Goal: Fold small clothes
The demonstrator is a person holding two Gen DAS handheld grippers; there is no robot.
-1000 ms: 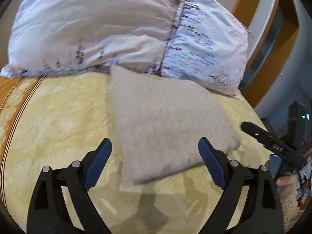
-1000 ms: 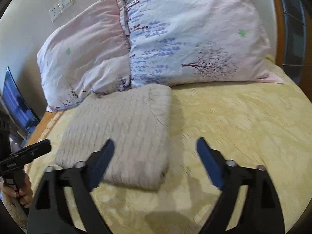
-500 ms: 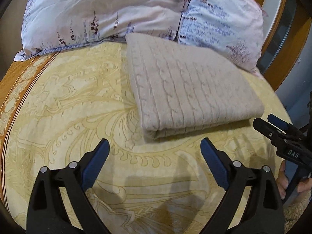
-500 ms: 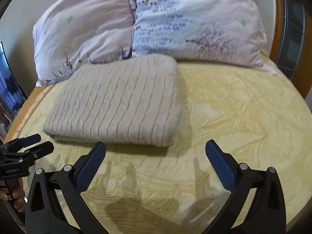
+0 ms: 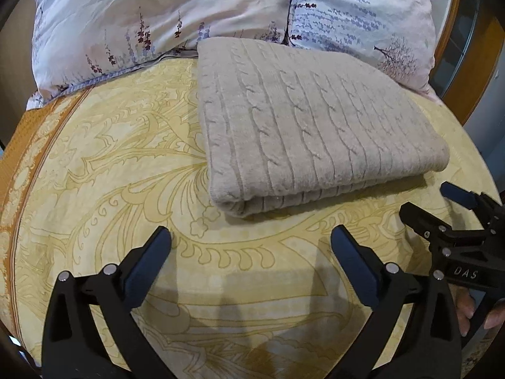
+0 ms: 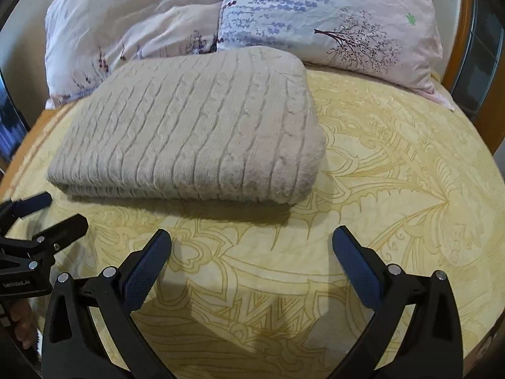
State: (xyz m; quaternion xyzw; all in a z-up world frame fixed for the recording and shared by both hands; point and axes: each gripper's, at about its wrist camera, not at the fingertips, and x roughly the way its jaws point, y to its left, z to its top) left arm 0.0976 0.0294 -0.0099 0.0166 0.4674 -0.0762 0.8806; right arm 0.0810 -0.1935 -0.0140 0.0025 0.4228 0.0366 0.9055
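A beige cable-knit garment (image 5: 309, 126) lies folded into a neat thick rectangle on the yellow patterned bedspread (image 5: 126, 173), its far edge against the pillows. It also shows in the right wrist view (image 6: 195, 126). My left gripper (image 5: 251, 240) is open and empty, just in front of the garment's near fold, not touching it. My right gripper (image 6: 251, 240) is open and empty, in front of the garment's near right corner. Each gripper shows in the other's view: the right one (image 5: 432, 202) at the right edge, the left one (image 6: 53, 211) at the left edge.
Two floral pillows (image 5: 189, 9) (image 6: 331, 15) lean behind the garment. A wooden bed frame (image 5: 457, 31) curves along the right. An orange border (image 5: 19, 158) runs along the bedspread's left side. Bare bedspread (image 6: 394, 173) lies right of the garment.
Both grippers have pulled back and dropped lower, away from the folded garment, staying open. The garment has not moved.
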